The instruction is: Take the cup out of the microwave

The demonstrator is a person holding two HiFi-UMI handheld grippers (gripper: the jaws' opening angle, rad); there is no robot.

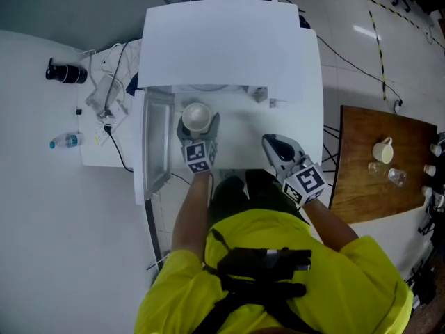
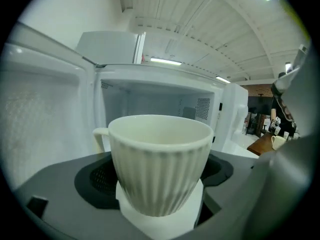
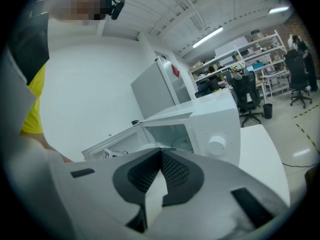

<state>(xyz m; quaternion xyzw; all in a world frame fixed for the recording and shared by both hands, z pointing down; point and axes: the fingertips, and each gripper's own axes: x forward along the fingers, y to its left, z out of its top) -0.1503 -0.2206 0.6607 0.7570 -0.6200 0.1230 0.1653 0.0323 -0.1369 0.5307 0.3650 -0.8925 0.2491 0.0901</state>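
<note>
A white ribbed cup [image 1: 197, 115] with a handle sits between the jaws of my left gripper [image 1: 198, 125], which is shut on it. In the left gripper view the cup [image 2: 160, 159] fills the middle, upright, its handle to the left. Behind it is the open cavity of the white microwave [image 2: 165, 101]. In the head view the microwave [image 1: 229, 44] stands at the top centre with its door [image 1: 156, 141] swung open to the left. My right gripper [image 1: 272, 143] hangs to the right of the cup, shut and holding nothing [image 3: 161, 156].
A brown wooden table [image 1: 368, 186] at the right holds a white mug [image 1: 383, 149] and glasses. On the white surface at the left lie a plastic bottle [image 1: 66, 141], a black object [image 1: 66, 73] and cables [image 1: 111, 96].
</note>
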